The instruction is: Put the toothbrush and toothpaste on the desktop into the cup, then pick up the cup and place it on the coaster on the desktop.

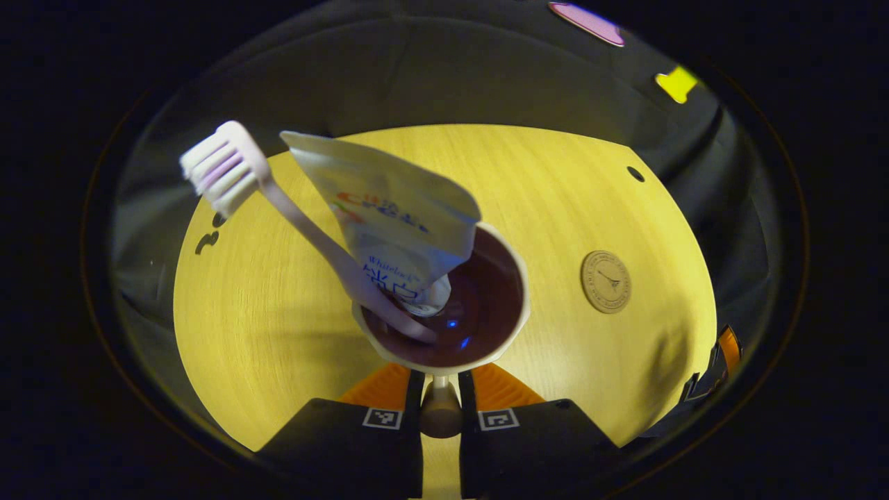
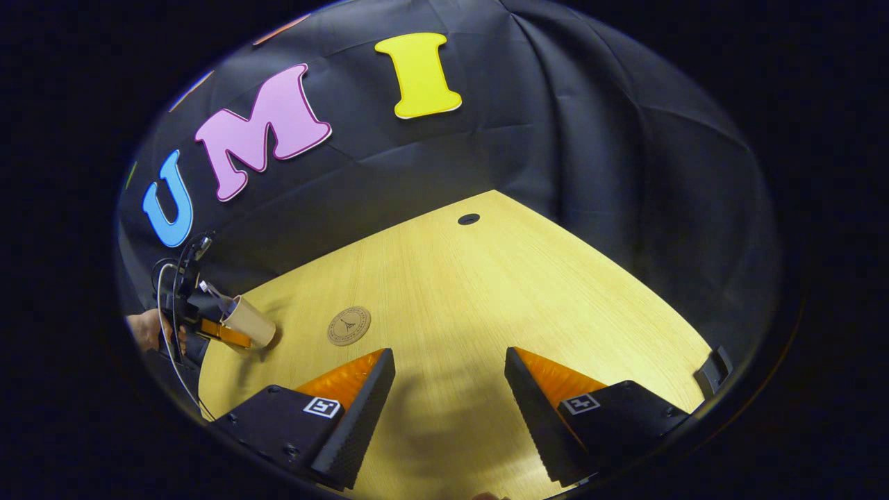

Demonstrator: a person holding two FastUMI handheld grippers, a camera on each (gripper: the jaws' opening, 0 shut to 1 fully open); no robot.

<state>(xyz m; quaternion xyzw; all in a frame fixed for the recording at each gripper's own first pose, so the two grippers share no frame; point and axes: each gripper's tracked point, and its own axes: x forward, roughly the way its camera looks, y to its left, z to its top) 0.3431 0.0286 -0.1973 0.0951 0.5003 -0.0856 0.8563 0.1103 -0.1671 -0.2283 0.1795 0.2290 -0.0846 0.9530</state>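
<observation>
Yellow-lit wood grain of the desktop (image 1: 278, 312) spreads under both of your grippers, backed by the black cloth wall (image 2: 590, 139). In the left gripper view the cup (image 1: 517, 305) sits at the centre, its handle (image 1: 440, 410) pinched between the two fingers of your left gripper (image 1: 440, 417), so that tool is closed on the cup by its handle. Inside the cup's dark hollow stand the toothbrush (image 1: 298, 222), leaning out toward ten o'clock with its bristled head up, and the toothpaste (image 1: 396, 208), its flat crimped end pointing toward eleven o'clock; the two touch near the rim. The round coaster (image 1: 606, 282) lies flat on the wood at three o'clock from the cup, apart from it and bare. In the right gripper view your right gripper (image 2: 450, 410) hangs above the desktop with its fingers spread wide and nothing between them; the coaster lies just beyond its left finger, at eleven o'clock, and at nine o'clock a hand (image 2: 149, 330) holds the left gripper with the cup tilted in it.
</observation>
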